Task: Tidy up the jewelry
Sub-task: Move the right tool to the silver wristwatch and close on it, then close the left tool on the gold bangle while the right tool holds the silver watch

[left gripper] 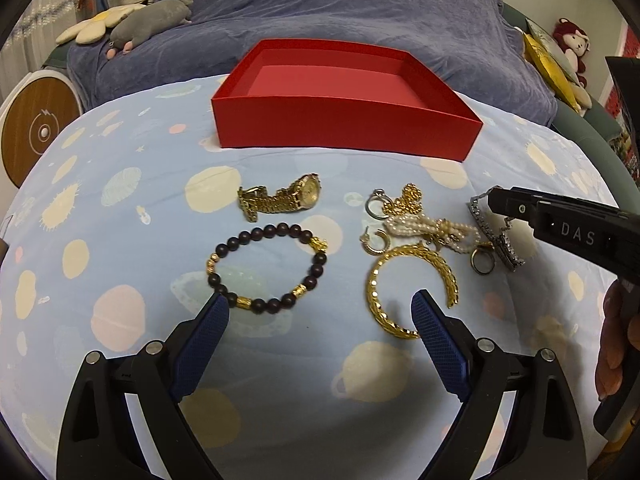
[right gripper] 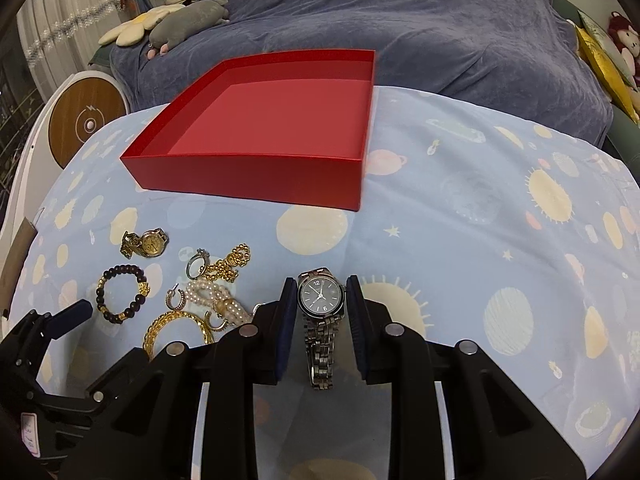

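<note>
An open red box (left gripper: 344, 128) (right gripper: 256, 176) stands at the back of the blue planet-print cloth. In front of it lie a gold watch (left gripper: 284, 197) (right gripper: 146, 243), a dark bead bracelet (left gripper: 268, 268) (right gripper: 120, 294), a gold bangle (left gripper: 400, 292) (right gripper: 176, 330), a pearl string (left gripper: 428, 230) (right gripper: 212, 294), a gold chain (left gripper: 406, 200) (right gripper: 232, 262) and rings. My left gripper (left gripper: 320, 310) is open above the cloth between bracelet and bangle. My right gripper (right gripper: 322, 294) (left gripper: 492, 200) is shut on a silver watch (right gripper: 322, 300) (left gripper: 498, 236) with a dark dial, its band hanging down.
A bed with a blue-grey blanket (left gripper: 340, 8) and plush toys (left gripper: 152, 24) lies behind the table. A round wooden-faced device (left gripper: 38, 130) stands at the left. More toys (left gripper: 572, 46) sit at the right.
</note>
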Demonstrator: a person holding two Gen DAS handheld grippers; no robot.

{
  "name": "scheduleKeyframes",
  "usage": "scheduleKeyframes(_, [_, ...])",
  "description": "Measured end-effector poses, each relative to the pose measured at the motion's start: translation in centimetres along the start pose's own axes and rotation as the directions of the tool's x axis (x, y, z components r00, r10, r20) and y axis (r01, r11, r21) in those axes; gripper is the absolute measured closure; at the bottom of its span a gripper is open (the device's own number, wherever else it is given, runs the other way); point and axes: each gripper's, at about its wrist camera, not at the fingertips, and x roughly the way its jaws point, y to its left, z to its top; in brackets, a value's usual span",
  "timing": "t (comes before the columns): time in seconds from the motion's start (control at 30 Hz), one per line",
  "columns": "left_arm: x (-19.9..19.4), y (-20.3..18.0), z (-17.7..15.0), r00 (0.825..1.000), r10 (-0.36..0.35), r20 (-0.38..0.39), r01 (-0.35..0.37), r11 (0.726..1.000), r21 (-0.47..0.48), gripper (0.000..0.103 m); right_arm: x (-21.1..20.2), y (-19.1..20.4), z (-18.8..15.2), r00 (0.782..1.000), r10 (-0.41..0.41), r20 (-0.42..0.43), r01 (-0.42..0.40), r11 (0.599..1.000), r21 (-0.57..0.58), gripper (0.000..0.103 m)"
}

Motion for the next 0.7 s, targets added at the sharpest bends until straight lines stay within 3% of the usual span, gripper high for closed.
scheduleKeyframes(0.13, [0.0, -1.6, -0.5, 1.0, -0.02, 0.001, 0.02, 0.999, 0.031, 0.02, -0.6, -0.5, -0.3, 1.0, -0.003, 0.006, 0.003, 1.0, 0.001, 0.079])
scheduleKeyframes(0.37, [0.8, -3.9, -0.5, 0.998, -0.064, -0.004, 0.065, 0.996, 0.063, 0.021, -1.4, -1.3, -0.8, 1.0, -0.001, 0.014, 0.001, 1.0, 0.015, 0.079])
scheduleKeyframes(0.6, [1.7, -5.0, -0.3, 1.0, -0.006, 0.023, 0.004, 0.996, 0.093, 0.022, -1.9, -1.7, -1.1, 1.0, 0.004, 0.018, -0.004, 1.0, 0.018, 0.079])
scheduleKeyframes(0.7, [1.6, -4.8, -0.2, 0.999, -0.005, 0.036, 0.002, 0.996, 0.084, 0.036, -1.8, -1.7, -1.2, 1.0, 0.006, 0.016, -0.007, 1.0, 0.016, 0.079])
